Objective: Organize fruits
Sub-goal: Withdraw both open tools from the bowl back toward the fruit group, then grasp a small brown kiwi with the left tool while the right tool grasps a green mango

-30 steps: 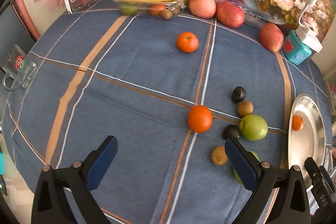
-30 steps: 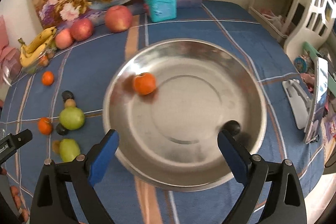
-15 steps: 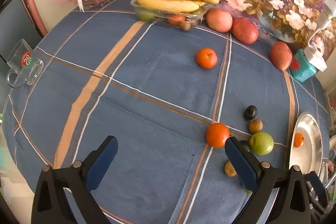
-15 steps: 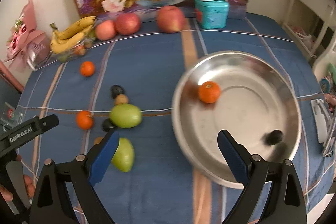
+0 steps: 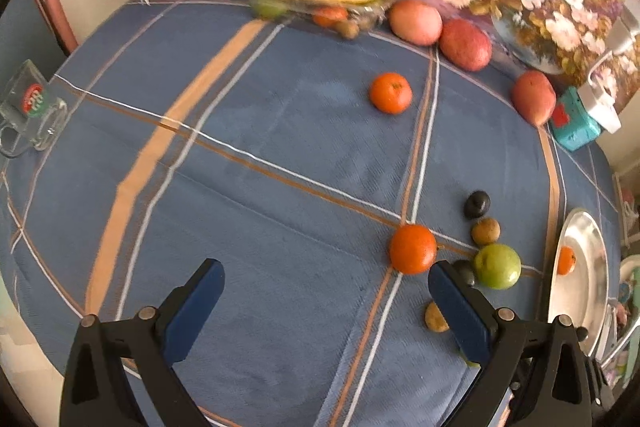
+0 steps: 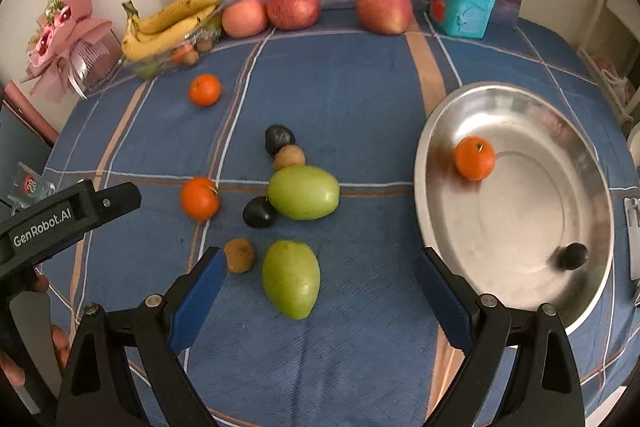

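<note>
A steel bowl (image 6: pixel 592 219) at the right holds one orange (image 6: pixel 474 159) and a small dark fruit (image 6: pixel 573 256). On the blue cloth lie two green fruits (image 6: pixel 303 191) (image 6: pixel 291 279), two oranges (image 6: pixel 199 197) (image 6: pixel 205 89), dark fruits (image 6: pixel 279 138) (image 6: pixel 259 212) and brown ones (image 6: pixel 289 157) (image 6: pixel 239 255). My right gripper (image 6: pixel 318 291) is open and empty above the near green fruit. My left gripper (image 5: pixel 326 301) is open and empty, its right finger beside the near orange (image 5: pixel 413 248); the bowl (image 5: pixel 588 267) shows at the far right.
At the back stand a clear tray with bananas (image 6: pixel 172 23), three red apples (image 6: pixel 293 8), a teal box (image 6: pixel 462 7) with a white device, and a pink bouquet (image 6: pixel 64 39). A glass mug (image 5: pixel 30 111) sits at the left edge.
My right gripper has swung left, from over the bowl to over the fruit cluster. The dark fruit has rolled inside the bowl. My left gripper has shifted slightly back and left.
</note>
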Available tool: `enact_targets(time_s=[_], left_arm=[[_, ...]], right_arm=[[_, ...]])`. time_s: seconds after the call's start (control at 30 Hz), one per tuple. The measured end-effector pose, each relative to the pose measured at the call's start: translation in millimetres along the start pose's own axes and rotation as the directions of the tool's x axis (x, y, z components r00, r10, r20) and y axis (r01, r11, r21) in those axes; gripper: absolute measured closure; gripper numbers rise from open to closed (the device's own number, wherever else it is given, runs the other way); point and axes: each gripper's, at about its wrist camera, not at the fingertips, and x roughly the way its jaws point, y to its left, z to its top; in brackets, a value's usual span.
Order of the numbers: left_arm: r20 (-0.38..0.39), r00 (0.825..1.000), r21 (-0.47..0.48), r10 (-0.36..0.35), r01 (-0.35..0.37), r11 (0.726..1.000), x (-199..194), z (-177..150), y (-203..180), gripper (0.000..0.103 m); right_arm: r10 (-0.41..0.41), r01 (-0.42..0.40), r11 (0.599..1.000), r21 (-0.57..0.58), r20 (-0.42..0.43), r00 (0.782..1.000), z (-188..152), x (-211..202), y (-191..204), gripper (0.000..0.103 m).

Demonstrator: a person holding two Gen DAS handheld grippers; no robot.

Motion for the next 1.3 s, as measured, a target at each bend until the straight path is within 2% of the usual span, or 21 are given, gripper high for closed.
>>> enact_targets(time_s=[0.17, 0.37, 0.53, 0.6, 0.67, 0.73, 0.8, 0.87, 1.03, 1.1, 1.17, 1.3], left_arm=[[-0.044, 0.999, 0.034, -0.018, 0.019, 0.999, 13.7, -7.0, -13.2, 0.0], [-0.101, 0.991, 0.076, -0.088, 0.096, 0.993, 24.7, -12.8, -30.4, 0.0], [-0.144, 0.983, 0.086, -0.116, 0.129, 0.988, 32.8, -18.6, -42.7, 0.002], [-0.152, 0.98, 0.092, -0.131, 0.146, 0.985, 34.6, -20.2, -47.7, 0.006], [-0.16, 0.977, 0.094, -0.139, 0.155, 0.983, 36.2, -21.4, -52.1, 0.015], [-0.167, 0.975, 0.094, -0.149, 0.166, 0.982, 37.2, -22.1, -55.3, 0.018], [-0.174, 0.968, 0.084, -0.18, 0.197, 0.977, 39.2, -22.4, -57.2, 0.028], [-0.186, 0.961, 0.073, -0.207, 0.223, 0.972, 40.3, -23.1, -58.8, 0.047], [-0.208, 0.941, 0.057, -0.266, 0.283, 0.958, 43.8, -29.4, -66.1, 0.069], [-0.214, 0.937, 0.055, -0.278, 0.296, 0.954, 45.8, -29.4, -69.0, 0.074], [-0.209, 0.94, 0.064, -0.268, 0.287, 0.956, 46.3, -31.2, -72.8, 0.082], [-0.209, 0.938, 0.043, -0.276, 0.291, 0.956, 47.4, -24.3, -66.6, 0.082]], right_arm=[[0.019, -0.018, 1.0, 0.016, -0.048, 0.999, -3.7, 12.4, -2.1, 0.008], [0.012, -0.011, 1.0, 0.02, -0.083, 0.996, -7.4, 23.2, -4.2, 0.008], [0.013, -0.011, 1.0, 0.018, -0.098, 0.995, -11.4, 27.5, -6.0, 0.008], [0.009, -0.008, 1.0, 0.013, -0.098, 0.995, -13.0, 28.7, -6.3, 0.008], [0.008, -0.007, 1.0, 0.011, -0.1, 0.995, -14.8, 28.9, -6.6, 0.008], [0.006, -0.005, 1.0, 0.01, -0.1, 0.995, -15.8, 29.7, -6.5, 0.008], [0.004, -0.003, 1.0, 0.007, -0.099, 0.995, -15.2, 30.6, -5.9, 0.008], [0.004, -0.003, 1.0, 0.003, -0.097, 0.995, -14.5, 30.9, -5.1, 0.008], [-0.001, 0.0, 1.0, -0.004, -0.093, 0.996, -13.8, 30.9, -3.2, 0.008], [-0.001, 0.001, 1.0, -0.006, -0.092, 0.996, -13.9, 31.0, -3.0, 0.008], [0.0, -0.001, 1.0, -0.007, -0.091, 0.996, -13.0, 32.0, -1.8, 0.008], [0.002, -0.003, 1.0, -0.011, -0.088, 0.996, -12.3, 32.6, -0.7, 0.008]])
